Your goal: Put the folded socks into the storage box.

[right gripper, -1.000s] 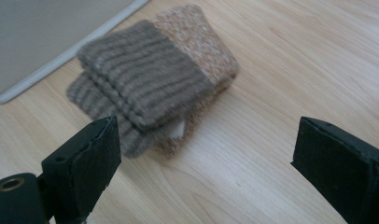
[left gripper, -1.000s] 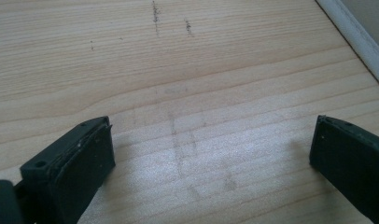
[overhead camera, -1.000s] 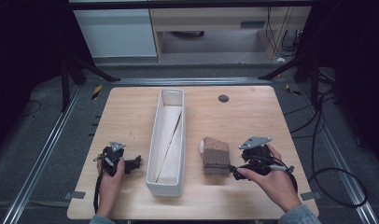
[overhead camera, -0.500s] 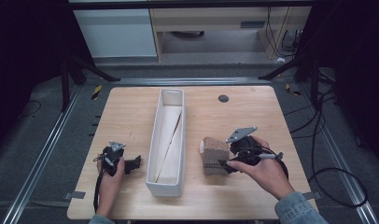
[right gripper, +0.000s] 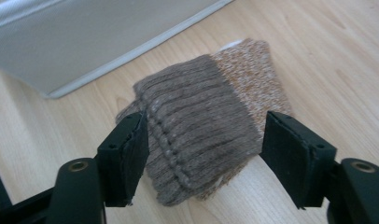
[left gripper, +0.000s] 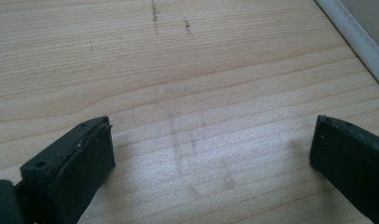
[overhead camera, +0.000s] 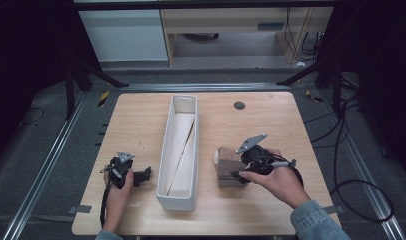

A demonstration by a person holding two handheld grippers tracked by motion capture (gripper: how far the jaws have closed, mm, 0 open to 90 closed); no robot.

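Observation:
A folded brown knit sock (overhead camera: 225, 169) with a lighter speckled part lies on the wooden table (overhead camera: 141, 120), right of a long white bin (overhead camera: 164, 155). In the right gripper view the sock (right gripper: 201, 116) sits between the two black jaws of my right gripper (right gripper: 204, 154). The jaws have just been closing; the left pad touches the ribbed cuff and the right pad stands at its edge without pressing. From above, my right gripper (overhead camera: 235, 170) reaches the sock from the right. My left gripper (overhead camera: 145, 175) rests open left of the bin, with bare wood between its jaws (left gripper: 211, 163).
The white bin's wall (right gripper: 85, 37) stands just beyond the sock, and its rim (left gripper: 360, 42) edges the left gripper view. A folded pale sheet lies inside the bin (overhead camera: 183, 145). A small dark disc (overhead camera: 239, 105) sits at the table's far side.
My right gripper has moved left onto the sock and its jaws have narrowed around it. The left gripper has stayed in place.

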